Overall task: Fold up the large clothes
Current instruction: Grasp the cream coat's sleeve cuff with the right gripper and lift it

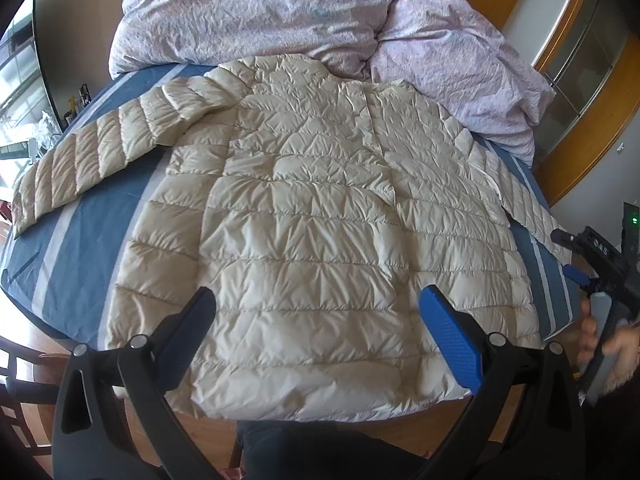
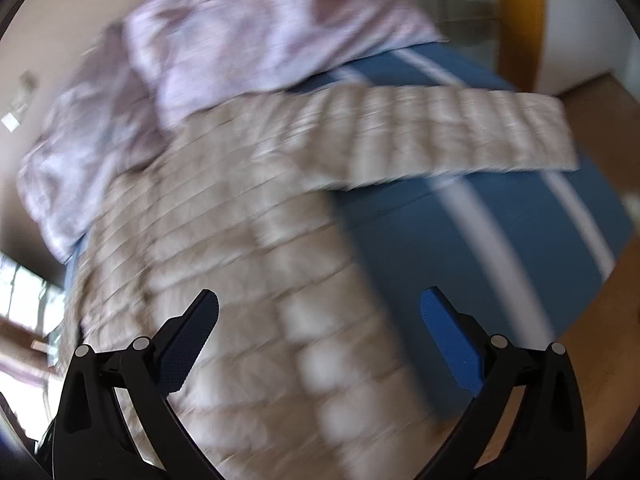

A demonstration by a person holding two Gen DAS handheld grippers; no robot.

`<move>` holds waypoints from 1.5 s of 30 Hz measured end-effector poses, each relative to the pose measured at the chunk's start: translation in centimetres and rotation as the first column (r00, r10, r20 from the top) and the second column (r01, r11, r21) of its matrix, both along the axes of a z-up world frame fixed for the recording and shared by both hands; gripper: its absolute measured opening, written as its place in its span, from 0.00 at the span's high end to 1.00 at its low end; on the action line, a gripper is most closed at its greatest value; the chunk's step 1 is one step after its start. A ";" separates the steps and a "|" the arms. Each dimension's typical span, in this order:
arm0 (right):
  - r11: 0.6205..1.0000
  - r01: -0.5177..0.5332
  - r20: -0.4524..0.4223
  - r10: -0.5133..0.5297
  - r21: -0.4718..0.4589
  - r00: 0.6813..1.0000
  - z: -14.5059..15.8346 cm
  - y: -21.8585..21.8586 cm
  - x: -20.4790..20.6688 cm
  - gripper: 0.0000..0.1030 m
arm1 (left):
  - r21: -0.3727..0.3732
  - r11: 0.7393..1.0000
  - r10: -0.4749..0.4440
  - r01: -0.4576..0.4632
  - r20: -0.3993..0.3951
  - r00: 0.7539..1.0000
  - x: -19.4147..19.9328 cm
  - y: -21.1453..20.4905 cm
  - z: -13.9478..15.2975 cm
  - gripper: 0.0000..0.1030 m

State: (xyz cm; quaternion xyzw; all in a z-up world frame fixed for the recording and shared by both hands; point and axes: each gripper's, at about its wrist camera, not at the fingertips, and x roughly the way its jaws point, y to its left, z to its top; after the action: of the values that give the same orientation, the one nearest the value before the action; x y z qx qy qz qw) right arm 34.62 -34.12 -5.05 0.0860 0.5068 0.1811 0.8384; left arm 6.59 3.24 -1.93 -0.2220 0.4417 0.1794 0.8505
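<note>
A cream quilted puffer jacket (image 1: 312, 216) lies flat on a blue bed cover (image 1: 80, 248), collar far from me, both sleeves spread out. Its left sleeve (image 1: 92, 160) reaches toward the left edge. My left gripper (image 1: 318, 320) is open and empty, hovering above the jacket's hem. The right gripper shows in the left wrist view (image 1: 568, 254) at the far right, beside the cuff of the right sleeve (image 1: 532, 216). In the blurred right wrist view the jacket (image 2: 240, 260) fills the left and its sleeve (image 2: 460, 136) stretches right. My right gripper (image 2: 320, 320) is open and empty above the jacket.
A crumpled lilac duvet (image 1: 280, 12) is piled at the bed's far end, touching the collar. Wooden floor (image 2: 592, 340) lies at the right. A wooden door frame (image 1: 592, 120) stands far right. Dark chair parts (image 1: 16, 380) sit at the lower left.
</note>
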 end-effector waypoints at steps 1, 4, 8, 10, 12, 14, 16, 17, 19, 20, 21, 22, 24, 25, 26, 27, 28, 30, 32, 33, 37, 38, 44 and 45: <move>0.999 0.035 -0.009 -0.035 -0.012 0.999 -0.4 -1.1 1.5 0.01 | 0.000 1.000 -0.001 0.001 -0.006 1.000 0.4 -0.1 -0.1 0.02; 0.991 0.126 -0.028 -0.127 -0.039 0.992 -1.5 -4.4 5.8 0.04 | 0.003 1.000 0.005 -0.005 -0.021 1.000 1.6 -0.3 -0.3 0.02; 0.968 0.236 -0.048 -0.241 -0.088 0.969 -2.7 -8.9 10.6 0.07 | -0.001 1.000 0.021 -0.021 -0.037 0.999 3.0 -0.7 -0.5 0.02; 0.956 0.271 -0.049 -0.278 -0.114 0.959 -3.3 -10.6 12.3 0.08 | -0.002 1.000 0.025 -0.025 -0.041 0.999 3.5 -1.0 -0.6 0.02; 0.941 0.308 -0.062 -0.319 -0.138 0.946 -4.0 -12.6 14.2 0.10 | 0.003 1.000 0.032 -0.031 -0.049 0.998 3.9 -1.4 -0.6 0.02; 0.922 0.347 -0.075 -0.364 -0.170 0.929 -4.9 -14.6 16.0 0.13 | 0.007 0.999 0.036 -0.036 -0.060 0.998 4.2 -1.8 -0.7 0.02; 0.911 0.371 -0.082 -0.390 -0.181 0.917 -5.5 -15.7 17.0 0.16 | 0.012 0.999 0.046 -0.045 -0.065 0.997 4.3 -2.1 -0.6 0.02; 0.903 0.386 -0.082 -0.406 -0.188 0.910 -5.8 -16.5 17.6 0.17 | 0.014 0.999 0.051 -0.050 -0.066 0.997 4.3 -2.2 -0.6 0.02; 0.895 0.402 -0.089 -0.424 -0.195 0.901 -6.4 -17.6 18.7 0.20 | 0.014 0.998 0.069 -0.068 -0.067 0.995 4.2 -2.4 -0.5 0.02; 0.894 0.404 -0.100 -0.428 -0.194 0.898 -6.9 -17.9 19.2 0.22 | 0.014 0.997 0.075 -0.074 -0.067 0.995 4.2 -2.4 -0.5 0.02; 0.894 0.405 -0.111 -0.430 -0.192 0.896 -7.2 -18.1 19.6 0.26 | 0.015 0.997 0.083 -0.082 -0.066 0.994 4.1 -2.5 -0.4 0.02; 0.895 0.407 -0.124 -0.432 -0.183 0.893 -7.7 -18.5 20.1 0.29 | 0.018 0.996 0.092 -0.092 -0.065 0.994 4.0 -2.6 -0.4 0.02; 0.896 0.412 -0.151 -0.436 -0.166 0.887 -8.5 -19.2 20.5 0.35 | 0.016 0.994 0.110 -0.109 -0.063 0.992 3.8 -2.7 -0.3 0.02; 0.900 0.410 -0.166 -0.432 -0.151 0.887 -8.9 -19.4 20.7 0.39 | 0.013 0.993 0.119 -0.119 -0.060 0.991 3.6 -2.8 -0.3 0.02; 0.901 0.408 -0.162 -0.428 -0.144 0.889 -9.0 -19.5 20.8 0.39 | 0.012 0.992 0.129 -0.128 -0.059 0.990 3.5 -2.8 -0.3 0.02; 0.903 0.405 -0.151 -0.425 -0.143 0.893 -8.9 -19.4 20.7 0.44 | 0.012 0.990 0.138 -0.137 -0.059 0.989 3.3 -2.9 -0.2 0.02; 0.909 0.393 -0.148 -0.412 -0.141 0.899 -9.1 -19.4 20.8 0.46 | 0.009 0.989 0.147 -0.147 -0.058 0.987 3.1 -2.9 -0.2 0.02; 0.918 0.374 -0.138 -0.391 -0.135 0.910 -9.1 -19.1 20.9 0.58 | 0.007 0.987 0.159 -0.159 -0.057 0.986 2.8 -3.1 -0.2 0.02; 0.926 0.358 -0.137 -0.372 -0.118 0.918 -8.9 -19.0 20.7 0.70 | 0.003 0.986 0.168 -0.168 -0.057 0.984 2.6 -3.1 -0.3 0.02; 0.931 0.351 -0.140 -0.363 -0.105 0.921 -8.9 -19.0 20.6 0.80 | 0.002 0.985 0.170 -0.170 -0.056 0.984 2.6 -3.1 -0.3 0.02; 0.932 0.342 -0.117 -0.355 -0.117 0.928 -7.8 -18.4 19.8 0.91 | 0.012 0.987 0.163 -0.163 -0.052 0.985 2.6 -3.1 -0.2 0.02; 0.931 0.343 -0.106 -0.356 -0.124 0.929 -7.5 -18.1 19.7 0.92 | 0.014 0.987 0.162 -0.161 -0.051 0.986 2.6 -3.0 -0.2 0.02; 0.943 0.312 0.008 -0.313 -0.112 0.950 -3.2 -14.8 18.6 0.93 | 0.025 0.988 0.151 -0.150 -0.041 0.988 3.0 -1.0 0.0 0.02; 0.951 0.294 0.024 -0.293 -0.098 0.956 -2.3 -13.6 18.4 0.93 | 0.023 0.988 0.150 -0.150 -0.039 0.988 3.1 -0.6 0.1 0.02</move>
State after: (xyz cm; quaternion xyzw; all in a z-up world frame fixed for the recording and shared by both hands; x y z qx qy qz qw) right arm 52.98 -47.75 -7.36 0.1173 0.4932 0.0293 0.8615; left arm 9.72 2.68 -1.88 -0.2426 0.4391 0.2517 0.8276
